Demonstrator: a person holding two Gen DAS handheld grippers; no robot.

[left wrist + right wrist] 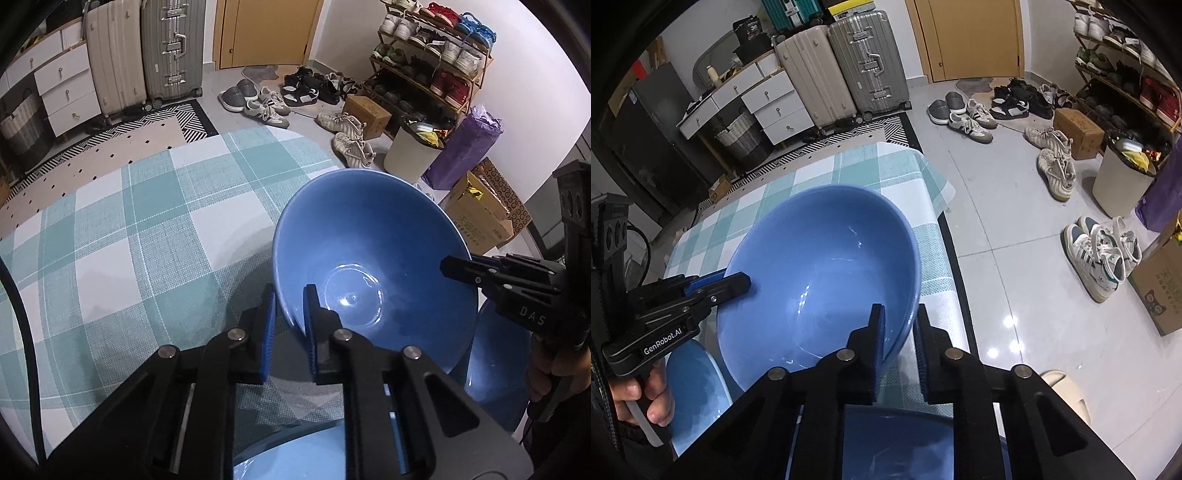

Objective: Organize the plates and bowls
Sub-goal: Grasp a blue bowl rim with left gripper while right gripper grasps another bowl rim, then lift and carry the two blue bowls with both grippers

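A large blue bowl (373,266) (820,284) is held tilted above the checked tablecloth (147,240) (886,166). My left gripper (290,295) (735,282) is shut on its rim on one side, one finger inside and one outside. My right gripper (899,314) (456,267) is shut on the opposite rim. A second blue dish (495,369) (694,387) lies under the bowl. Another blue dish (288,454) (897,443) lies at the near edge, partly hidden by the grippers.
The table's right edge (945,229) drops to a tiled floor with scattered shoes (1056,166). A white bin (410,151), cardboard boxes (480,218), a shoe rack (432,55) and suitcases (147,51) stand beyond the table.
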